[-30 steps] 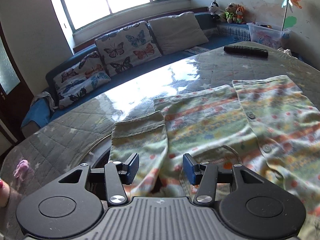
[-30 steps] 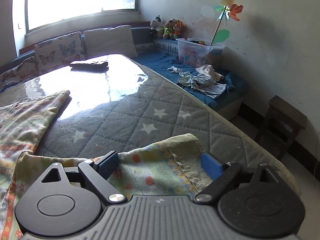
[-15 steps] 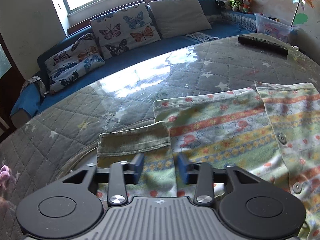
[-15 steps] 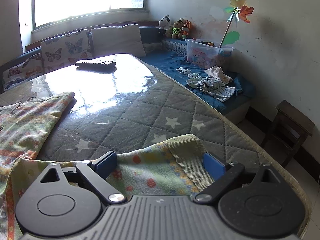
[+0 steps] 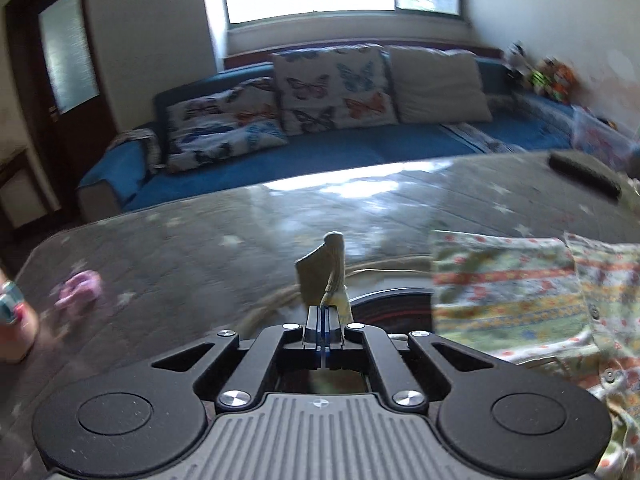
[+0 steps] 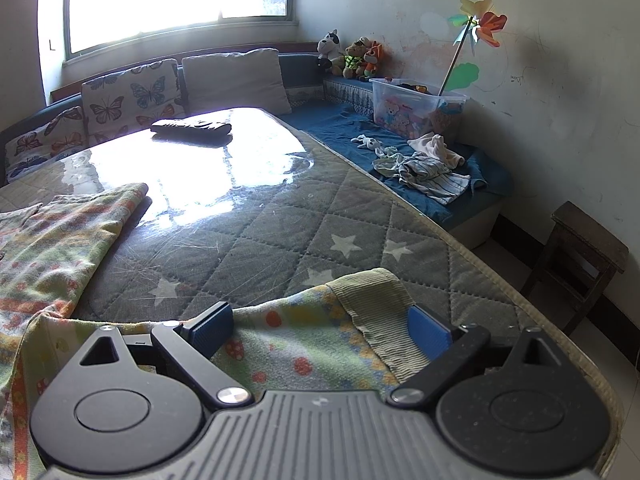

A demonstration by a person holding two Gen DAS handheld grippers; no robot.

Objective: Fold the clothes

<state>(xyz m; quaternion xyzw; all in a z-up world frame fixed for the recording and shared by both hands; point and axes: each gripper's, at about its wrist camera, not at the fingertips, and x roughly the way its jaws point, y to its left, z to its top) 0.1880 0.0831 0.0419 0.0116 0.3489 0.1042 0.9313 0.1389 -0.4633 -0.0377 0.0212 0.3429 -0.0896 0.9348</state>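
Left gripper (image 5: 322,322) now clamped on ribbed olive sleeve cuff (image 5: 325,270), lifted for folding; right gripper (image 6: 320,326) spread wide.

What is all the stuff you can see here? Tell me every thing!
Baby shirt: one, green, flowery, on table; left cuff pinched, right cuff lying flat.
Table: one, grey quilted, stars.
Remote: one, black, far end of table.
Pillows: three butterfly, one beige, on blue sofa.
Plush toys: three, sofa corner.
Toy bin: one, clear, holding pinwheel.
Stool: one, dark wood.
Left tool: black, shut on cuff.
Right tool: black, open over cuff.
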